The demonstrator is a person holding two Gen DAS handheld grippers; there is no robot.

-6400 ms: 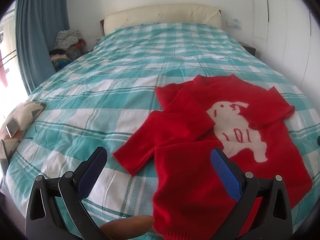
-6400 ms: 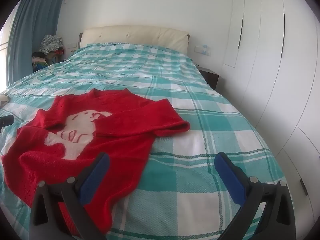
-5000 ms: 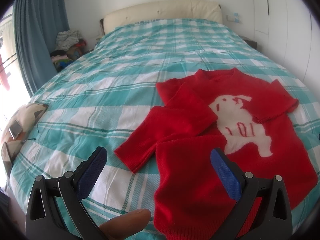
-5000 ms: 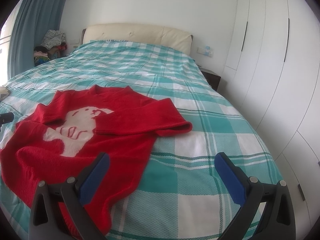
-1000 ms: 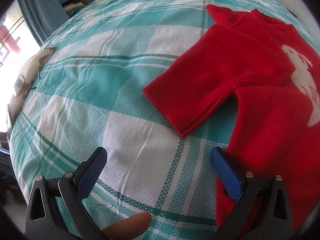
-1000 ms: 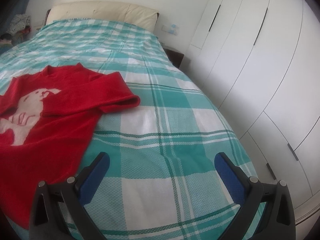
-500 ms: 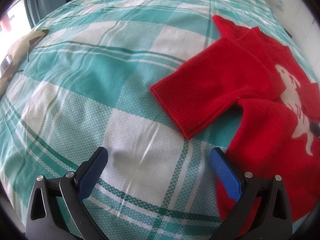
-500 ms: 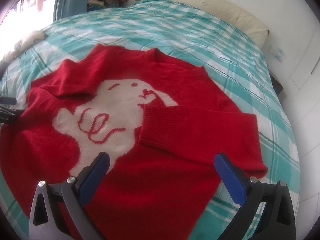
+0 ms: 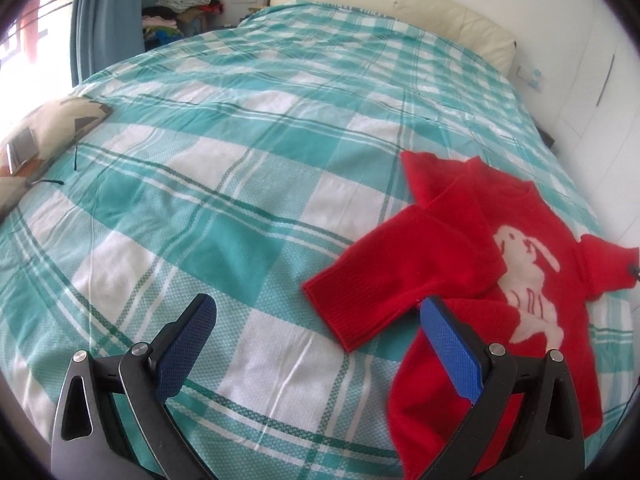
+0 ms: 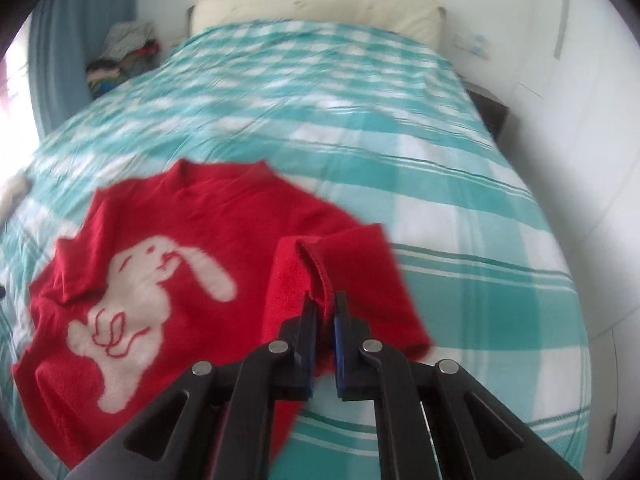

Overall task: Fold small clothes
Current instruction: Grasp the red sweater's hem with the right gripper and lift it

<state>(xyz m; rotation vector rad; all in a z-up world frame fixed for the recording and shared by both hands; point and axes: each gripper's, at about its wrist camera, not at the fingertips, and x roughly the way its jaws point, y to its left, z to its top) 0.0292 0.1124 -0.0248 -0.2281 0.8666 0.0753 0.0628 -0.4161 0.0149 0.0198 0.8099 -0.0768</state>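
A red sweater (image 9: 472, 264) with a white rabbit motif (image 10: 156, 280) lies flat on the bed (image 9: 240, 152), toward its right side, on the teal-and-white checked cover. Its neckline points to the cream headboard (image 10: 316, 4) and its hem toward the foot, so its long axis runs along the bed. The sleeve on the window side (image 9: 400, 280) is folded inward and lies slantwise across the chest.

The right gripper (image 10: 325, 312) is pressed together on the cuff of the other sleeve (image 10: 340, 280), which stands bunched between the blue pads. The right wrist view is motion-blurred, so the cover's checks smear there.

The left gripper (image 9: 320, 336) hangs spread wide above the cover, holding nothing; its right finger (image 9: 452, 352) overlaps the sweater's lower edge in the view, contact unclear. The sweater's hem is cut off by the gripper body.

A patterned cushion (image 9: 52, 128) sits at the bed's left edge, and a clothes pile (image 9: 180, 4) lies beside the blue curtain (image 9: 108, 12).
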